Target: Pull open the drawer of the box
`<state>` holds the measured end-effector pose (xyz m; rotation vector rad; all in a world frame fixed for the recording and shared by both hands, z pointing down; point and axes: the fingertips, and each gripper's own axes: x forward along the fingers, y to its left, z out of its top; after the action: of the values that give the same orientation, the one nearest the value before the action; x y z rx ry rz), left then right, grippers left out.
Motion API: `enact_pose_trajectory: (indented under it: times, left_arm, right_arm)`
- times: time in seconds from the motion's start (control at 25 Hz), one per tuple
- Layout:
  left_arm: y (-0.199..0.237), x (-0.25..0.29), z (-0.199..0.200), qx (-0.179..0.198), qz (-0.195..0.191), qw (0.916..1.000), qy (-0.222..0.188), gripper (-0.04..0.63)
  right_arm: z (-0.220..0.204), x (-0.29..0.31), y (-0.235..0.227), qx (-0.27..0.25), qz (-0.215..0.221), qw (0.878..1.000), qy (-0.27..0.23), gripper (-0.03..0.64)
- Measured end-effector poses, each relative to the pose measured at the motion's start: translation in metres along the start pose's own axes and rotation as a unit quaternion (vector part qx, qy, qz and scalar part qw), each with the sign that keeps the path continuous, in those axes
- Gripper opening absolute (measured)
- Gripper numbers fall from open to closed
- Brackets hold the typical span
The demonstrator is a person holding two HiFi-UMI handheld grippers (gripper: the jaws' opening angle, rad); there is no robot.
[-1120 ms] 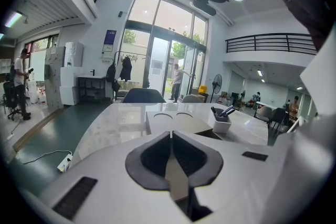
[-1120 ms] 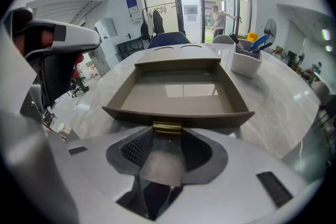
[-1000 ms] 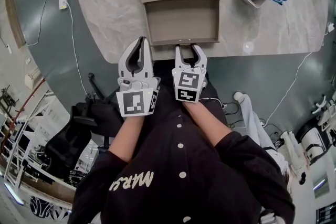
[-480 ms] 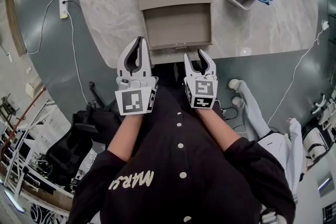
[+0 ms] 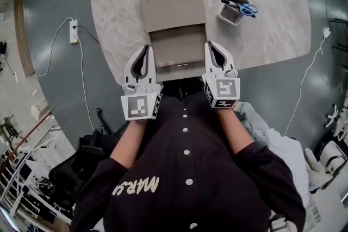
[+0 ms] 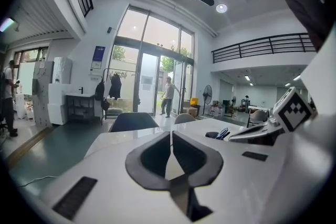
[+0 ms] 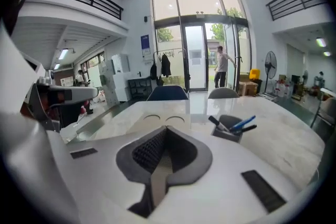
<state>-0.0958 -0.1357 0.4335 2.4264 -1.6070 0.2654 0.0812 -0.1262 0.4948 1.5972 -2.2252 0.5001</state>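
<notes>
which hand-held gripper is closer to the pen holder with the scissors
Right. The right hand-held gripper is at the right edge of the open drawer, toward the pen holder; the left hand-held gripper is across the drawer, at its left edge.

The person holds both arms out in front of the body, with the bare left forearm point(image 5: 129, 141) and right forearm point(image 5: 232, 129) coming out of dark sleeves. The left gripper point(image 5: 145, 49) and the right gripper point(image 5: 211, 45) sit side by side but well apart at the near edge of the worktop, both pointing away from the body with their marker cubes facing up. The left fingers point(image 6: 149, 155) are pressed together with nothing between them, and the right fingers point(image 7: 149, 152) are just closing, tips touching, with nothing between them.
</notes>
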Motion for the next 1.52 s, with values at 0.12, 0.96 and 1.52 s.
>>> enact_pose_trajectory:
  times: [0.12, 0.96, 1.52]
  left_arm:
    - [0.002, -0.001, 0.014, 0.001, 0.003, 1.0, -0.009, 0.023]
    - [0.021, -0.035, 0.121, 0.02, 0.04, 0.9915, -0.122, 0.023]
    - [0.017, -0.036, 0.131, 0.028, 0.042, 0.9899, -0.132, 0.023]
  right_arm:
    - [0.034, -0.005, -0.008, -0.006, 0.005, 0.999, -0.037, -0.003]
    - [0.175, -0.069, -0.028, -0.028, 0.046, 0.972, -0.23, -0.003]
    - [0.177, -0.063, -0.033, -0.025, 0.046, 0.972, -0.228, -0.003]
